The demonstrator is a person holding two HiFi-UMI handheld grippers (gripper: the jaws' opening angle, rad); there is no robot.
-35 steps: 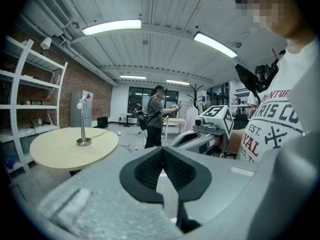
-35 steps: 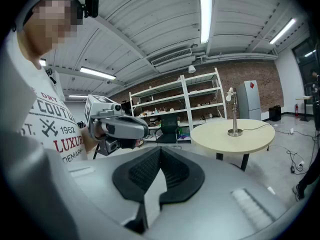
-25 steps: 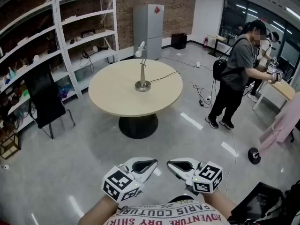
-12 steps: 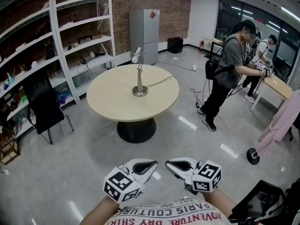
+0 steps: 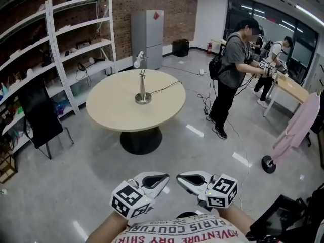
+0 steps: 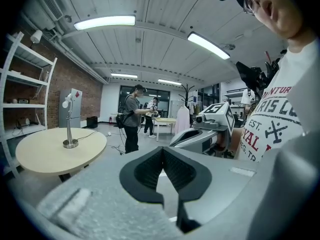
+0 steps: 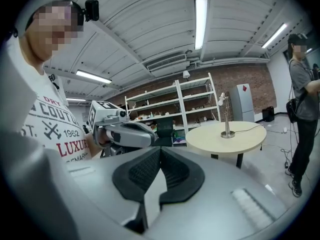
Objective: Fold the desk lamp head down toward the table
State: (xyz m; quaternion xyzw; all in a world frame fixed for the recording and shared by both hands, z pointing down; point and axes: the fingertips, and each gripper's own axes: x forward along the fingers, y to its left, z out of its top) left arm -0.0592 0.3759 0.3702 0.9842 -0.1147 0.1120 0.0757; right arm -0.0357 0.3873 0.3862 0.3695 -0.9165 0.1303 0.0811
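Note:
The desk lamp (image 5: 142,85) stands upright on a round beige table (image 5: 116,113) across the room, with its metal base near the table's middle and its white head (image 5: 137,60) raised at the top left. It also shows small in the left gripper view as the lamp (image 6: 69,129) and in the right gripper view as the lamp (image 7: 227,119). My left gripper (image 5: 164,177) and right gripper (image 5: 180,177) are held side by side close to my chest, far from the table. Both are shut with nothing between the pads.
White shelving (image 5: 61,39) and a black chair (image 5: 35,113) stand left of the table. A grey fridge (image 5: 147,37) is behind it. The lamp's cord (image 5: 167,86) runs off the table's right edge. People stand at the right by a desk (image 5: 288,85), near a pink garment (image 5: 298,125).
The table and lamp have shifted left in the head view and look a little nearer. The person with the backpack has moved left in the view. Both grippers hold the same pose.

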